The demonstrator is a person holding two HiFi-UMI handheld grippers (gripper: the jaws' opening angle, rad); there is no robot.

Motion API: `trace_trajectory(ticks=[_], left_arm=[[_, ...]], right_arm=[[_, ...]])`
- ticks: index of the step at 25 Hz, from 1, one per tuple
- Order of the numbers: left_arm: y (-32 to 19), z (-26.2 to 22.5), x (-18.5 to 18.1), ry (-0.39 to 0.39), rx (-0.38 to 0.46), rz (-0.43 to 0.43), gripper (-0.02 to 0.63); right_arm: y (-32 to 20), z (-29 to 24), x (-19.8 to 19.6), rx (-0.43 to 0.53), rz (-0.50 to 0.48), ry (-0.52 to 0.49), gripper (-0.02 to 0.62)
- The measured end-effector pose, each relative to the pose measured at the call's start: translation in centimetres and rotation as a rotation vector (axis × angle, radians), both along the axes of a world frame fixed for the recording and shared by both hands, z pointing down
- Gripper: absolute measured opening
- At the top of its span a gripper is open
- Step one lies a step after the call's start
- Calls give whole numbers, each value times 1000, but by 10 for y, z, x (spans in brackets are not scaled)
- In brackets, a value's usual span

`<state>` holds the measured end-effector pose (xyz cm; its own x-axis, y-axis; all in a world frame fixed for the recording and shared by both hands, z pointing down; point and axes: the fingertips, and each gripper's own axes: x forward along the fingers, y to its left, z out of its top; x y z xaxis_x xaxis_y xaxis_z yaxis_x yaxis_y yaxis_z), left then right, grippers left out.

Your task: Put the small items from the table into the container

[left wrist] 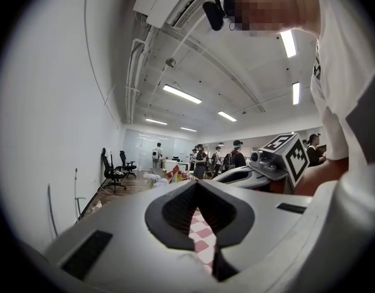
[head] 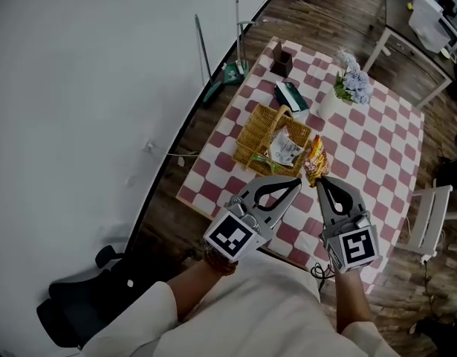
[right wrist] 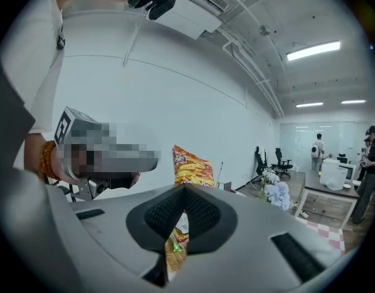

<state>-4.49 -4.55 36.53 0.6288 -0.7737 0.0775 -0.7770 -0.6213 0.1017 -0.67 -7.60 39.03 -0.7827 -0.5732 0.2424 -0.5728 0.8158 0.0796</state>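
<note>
Plainly, the right gripper point(right wrist: 183, 188) grips an orange snack packet point(right wrist: 192, 166), print unreadable; the left gripper point(left wrist: 197, 183) is clenched, empty. Only the head view shows the wicker basket point(head: 255, 129), mid-frame.

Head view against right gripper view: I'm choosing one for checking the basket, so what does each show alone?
Only the head view: the wicker basket seen whole from above, and the marker cube on the right gripper. Only the right gripper view: ceiling lights and people standing across the room. Both: the right gripper shut on the orange snack bag, and the flowers.
</note>
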Motion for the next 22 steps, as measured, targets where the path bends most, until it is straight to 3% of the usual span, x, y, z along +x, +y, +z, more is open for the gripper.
trace_trajectory(ticks=[9, 16, 22], left_arm=[[-39, 53, -26, -86, 19, 2, 28], [-62, 92, -45, -105, -44, -32, 28], [-74, 113, -52, -104, -83, -55, 28]], right_arm=[[-57, 78, -52, -30, -87, 199, 21], [-88, 132, -91, -83, -149, 344, 21], [-92, 152, -110, -117, -200, 389, 25]])
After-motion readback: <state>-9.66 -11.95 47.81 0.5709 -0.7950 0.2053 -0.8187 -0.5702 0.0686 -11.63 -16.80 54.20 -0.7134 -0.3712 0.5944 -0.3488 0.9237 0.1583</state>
